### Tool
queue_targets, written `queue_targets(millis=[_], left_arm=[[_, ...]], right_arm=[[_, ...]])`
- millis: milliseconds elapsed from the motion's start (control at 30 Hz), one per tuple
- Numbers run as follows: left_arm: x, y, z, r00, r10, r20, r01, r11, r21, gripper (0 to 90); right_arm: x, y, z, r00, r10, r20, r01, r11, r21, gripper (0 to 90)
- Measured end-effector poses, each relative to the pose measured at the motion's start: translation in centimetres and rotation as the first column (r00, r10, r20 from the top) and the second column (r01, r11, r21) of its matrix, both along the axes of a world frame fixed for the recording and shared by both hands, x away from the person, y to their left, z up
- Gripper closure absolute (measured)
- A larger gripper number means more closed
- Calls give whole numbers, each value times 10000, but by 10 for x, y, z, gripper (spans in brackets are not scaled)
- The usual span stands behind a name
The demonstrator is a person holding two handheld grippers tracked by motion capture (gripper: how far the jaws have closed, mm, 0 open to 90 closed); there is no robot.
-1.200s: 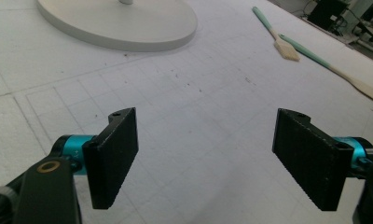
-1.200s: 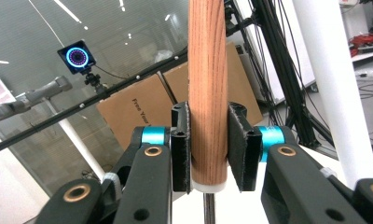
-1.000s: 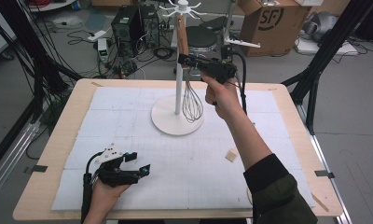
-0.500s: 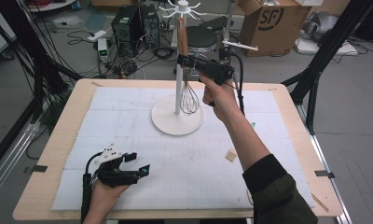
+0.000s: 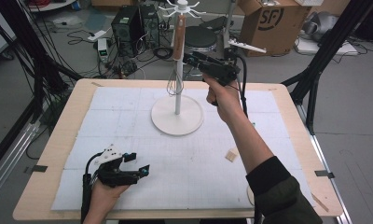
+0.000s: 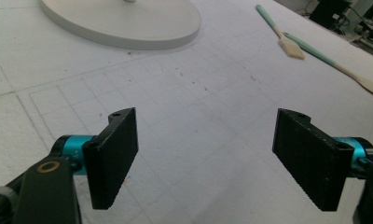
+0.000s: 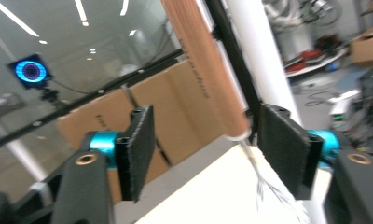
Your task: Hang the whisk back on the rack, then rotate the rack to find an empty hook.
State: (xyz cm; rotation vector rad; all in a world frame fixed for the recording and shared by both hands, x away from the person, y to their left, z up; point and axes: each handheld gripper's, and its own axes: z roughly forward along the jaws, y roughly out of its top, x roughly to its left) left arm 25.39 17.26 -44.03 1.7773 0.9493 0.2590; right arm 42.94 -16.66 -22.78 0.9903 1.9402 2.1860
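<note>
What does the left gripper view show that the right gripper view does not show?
Left gripper view: two flat utensils with green handles lying on the white gridded mat, and the left gripper open over that mat, nothing between its jaws.

Right gripper view: the whisk with the round wooden handle hanging between the right gripper's jaws, which have just been opening.

Both: parts of the white hanging stand, its round base in one, its pole in the other.
</note>
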Motion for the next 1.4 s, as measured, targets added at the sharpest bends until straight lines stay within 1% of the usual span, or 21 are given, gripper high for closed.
queue_targets(millis=[67, 133, 167, 200, 300, 400, 467, 500, 533, 567, 600, 733, 833, 867, 933, 1000, 1033, 1100, 1133, 1333, 1400], left_arm=[[0, -1, 0, 10000, -41, -28, 41, 10000, 23, 229], [0, -2, 0, 10000, -21, -34, 21, 10000, 35, 229], [1, -2, -1, 10000, -29, -38, 30, 10000, 90, 229], [1, -2, -1, 10000, -26, -47, 26, 9999, 104, 229], [2, -2, -2, 10000, -20, -87, 20, 10000, 79, 229], [3, -2, -2, 10000, -25, -95, 25, 10000, 62, 229], [3, -3, -2, 9999, -38, -103, 39, 10000, 67, 229], [3, -4, -2, 10000, -40, -92, 40, 10000, 62, 229], [3, -4, -2, 9999, -56, -108, 57, 10000, 39, 229], [3, -4, -2, 9999, -79, -91, 79, 10000, 32, 229], [3, -4, -1, 9999, -90, -79, 90, 9999, 43, 229], [2, -4, -1, 9999, -115, -61, 115, 9999, -26, 229], [3, -4, -1, 9999, -103, -61, 103, 9999, -29, 229], [3, -4, -1, 9999, -109, -69, 109, 9999, -36, 229], [2, -4, -1, 9999, -125, -59, 124, 9999, -60, 229], [2, -4, -1, 9999, -100, -42, 100, 9999, -112, 221], [3, -4, 0, 9999, -105, -38, 104, 9999, -137, 218], [3, -4, 0, 10000, -33, -13, 33, 10000, -89, 217], [3, -4, -1, 10000, -7, -40, 7, 9999, -131, 215], [4, -2, -1, 10000, 55, -47, -56, 9999, -142, 210], [4, -2, -1, 10000, 48, -77, -49, 9999, -132, 210]], right_arm=[[-1, -2, 1, 9999, -125, 63, 125, 9999, -44, 326], [-4, -11, 5, 9990, -392, 195, 390, 9992, 127, 318], [-4, -11, 5, 9990, -392, 195, 390, 9992, 127, 318], [-4, -13, 6, 9980, -562, 295, 556, 9983, 195, 321], [-8, -22, 12, 9944, -868, 608, 841, 9954, 456, 373], [-8, -29, 22, 9917, -1031, 763, 989, 9935, 570, 412], [-7, -33, 29, 9896, -1123, 905, 1051, 9912, 807, 437], [-6, -34, 32, 9882, -1180, 971, 1093, 9899, 905, 478], [-5, -35, 35, 9861, -1300, 1032, 1208, 9886, 904, 494], [-4, -36, 37, 9842, -1436, 1040, 1343, 9867, 917, 494], [-2, -37, 39, 9855, -1421, 928, 1335, 9866, 935, 499], [4, -39, 43, 9804, -1737, 926, 1639, 9809, 1047, 582], [12, -39, 46, 9788, -1922, 703, 1837, 9765, 1126, 669], [15, -39, 47, 9796, -1902, 649, 1819, 9765, 1151, 745], [19, -38, 49, 9783, -1957, 674, 1863, 9745, 1248, 819], [24, -37, 51, 9816, -1836, 533, 1763, 9771, 1189, 896], [27, -36, 51, 9791, -1963, 522, 1896, 9754, 1123, 896], [33, -35, 51, 9821, -1857, 324, 1805, 9758, 1234, 899], [35, -35, 52, 9815, -1894, 285, 1841, 9740, 1321, 899], [44, -29, 53, 9839, -1755, 325, 1701, 9771, 1278, 900], [45, -26, 54, 9856, -1651, 367, 1586, 9776, 1386, 900]])
